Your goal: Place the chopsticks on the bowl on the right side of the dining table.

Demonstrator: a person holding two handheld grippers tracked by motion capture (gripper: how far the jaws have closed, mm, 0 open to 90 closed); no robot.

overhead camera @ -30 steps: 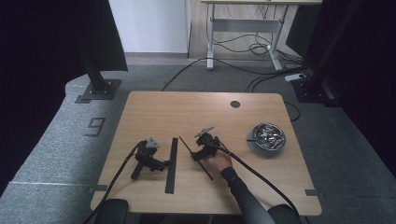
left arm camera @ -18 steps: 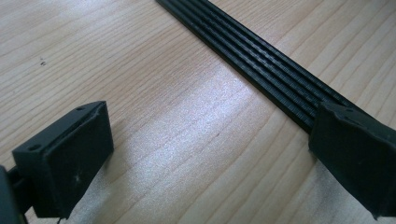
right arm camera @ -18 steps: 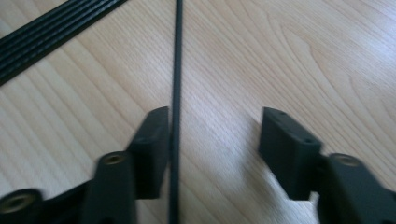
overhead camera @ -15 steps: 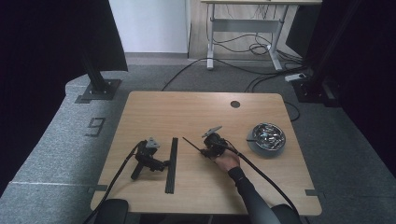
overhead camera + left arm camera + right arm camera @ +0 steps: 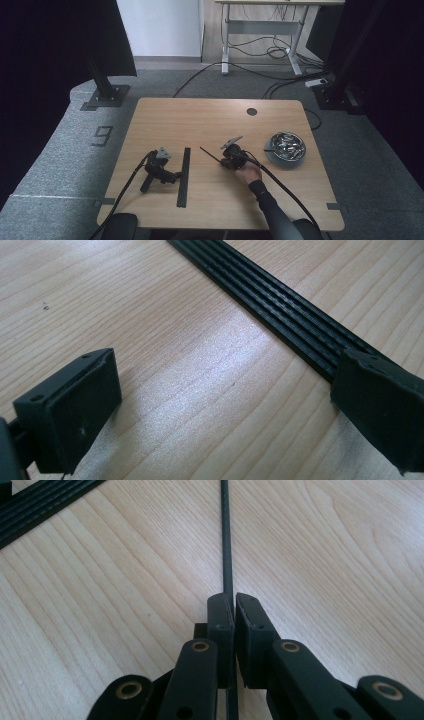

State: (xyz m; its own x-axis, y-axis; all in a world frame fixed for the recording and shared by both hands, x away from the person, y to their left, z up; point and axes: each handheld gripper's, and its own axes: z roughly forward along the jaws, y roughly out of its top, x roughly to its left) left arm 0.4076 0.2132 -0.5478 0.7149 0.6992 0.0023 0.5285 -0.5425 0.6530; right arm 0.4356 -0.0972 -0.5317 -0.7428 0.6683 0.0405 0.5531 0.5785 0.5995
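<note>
A thin black rod (image 5: 226,540) lies low over the wooden table (image 5: 210,120), and my right gripper (image 5: 234,605) is shut on its near end. Its jaws have just been closing with the rod between them. In the high view the right gripper (image 5: 225,160) sits at mid-table in a person's hand, and the rod (image 5: 210,153) points away to the upper left. A long black ribbed strip (image 5: 183,175) lies left of it. My left gripper (image 5: 175,176) rests on the table beside the strip, unheld. Its jaws stand wide open, one tip over the strip (image 5: 280,305).
A grey bowl (image 5: 285,147) with shiny metal parts stands to the right of the right hand. A round cable hole (image 5: 251,111) sits near the table's far edge. Cables trail from both grippers over the near edge. Bare wood lies beyond the strip.
The right hand and its gripper have shifted a little to the right, and the thin rod has come along with them. The left gripper has not moved.
</note>
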